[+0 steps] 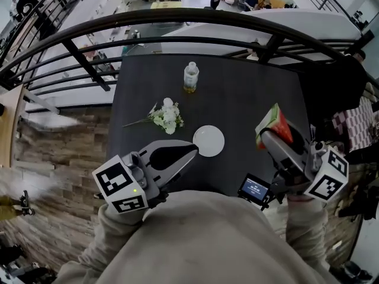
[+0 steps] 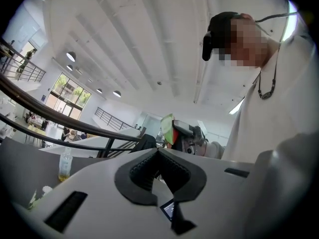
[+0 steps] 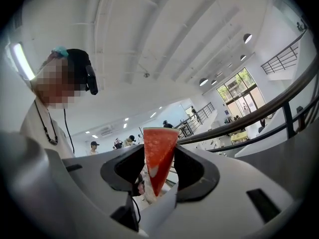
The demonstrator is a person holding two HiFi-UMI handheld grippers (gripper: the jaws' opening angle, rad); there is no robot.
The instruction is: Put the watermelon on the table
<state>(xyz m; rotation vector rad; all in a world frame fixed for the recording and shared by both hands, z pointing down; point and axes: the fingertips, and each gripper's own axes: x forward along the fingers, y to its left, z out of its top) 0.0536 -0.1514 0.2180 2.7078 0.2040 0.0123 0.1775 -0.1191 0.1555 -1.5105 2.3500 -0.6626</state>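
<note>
A wedge of watermelon (image 1: 273,122), red flesh with a green rind, is held above the right side of the dark table (image 1: 249,93). My right gripper (image 1: 267,134) is shut on it. In the right gripper view the red slice (image 3: 158,156) stands upright between the jaws, point down. My left gripper (image 1: 190,151) is shut with nothing in it, and its tips are just left of a white plate (image 1: 208,141). The left gripper view shows the closed pads (image 2: 149,171), with the watermelon (image 2: 168,128) beyond them.
White flowers (image 1: 166,116) lie left of the plate. A small bottle (image 1: 190,77) stands at the far middle of the table. A small device with a lit screen (image 1: 254,188) sits at the near edge. A curved black railing (image 1: 177,18) runs behind the table.
</note>
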